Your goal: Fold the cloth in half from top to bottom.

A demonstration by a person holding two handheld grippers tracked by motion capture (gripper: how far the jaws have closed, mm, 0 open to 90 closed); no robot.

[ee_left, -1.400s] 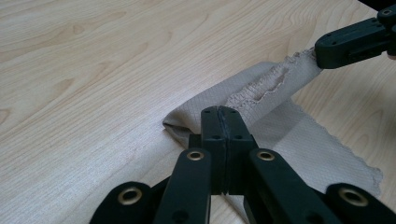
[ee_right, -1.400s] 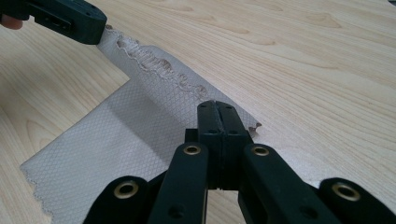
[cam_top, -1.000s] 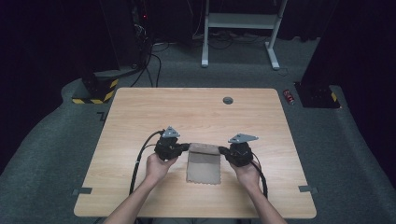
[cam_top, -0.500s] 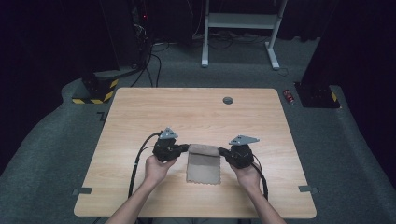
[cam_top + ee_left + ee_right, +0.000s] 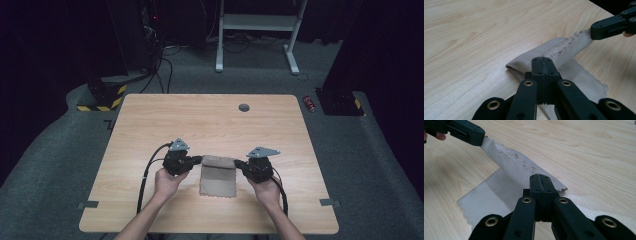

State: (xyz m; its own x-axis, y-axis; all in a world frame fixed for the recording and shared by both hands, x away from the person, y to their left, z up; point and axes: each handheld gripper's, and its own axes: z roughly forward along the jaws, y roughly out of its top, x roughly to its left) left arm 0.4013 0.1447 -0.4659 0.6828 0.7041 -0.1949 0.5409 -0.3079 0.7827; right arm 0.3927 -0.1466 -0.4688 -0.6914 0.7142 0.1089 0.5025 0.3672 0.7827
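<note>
Cloth (image 5: 217, 175): folded over once, far edge held raised.
Left gripper (image 5: 541, 62), right gripper (image 5: 540, 180): jaws pinched on its corners.
Left: edge to be laid flat, released.

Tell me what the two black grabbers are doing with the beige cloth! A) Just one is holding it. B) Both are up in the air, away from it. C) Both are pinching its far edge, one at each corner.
C: the left gripper and right gripper are each shut on a far corner of the cloth, lifting that edge off the table.

High view overhead, facing forward-down on table (image 5: 150, 125); gripper views low, close, facing each other, sharing cloth (image 5: 218, 175)
</note>
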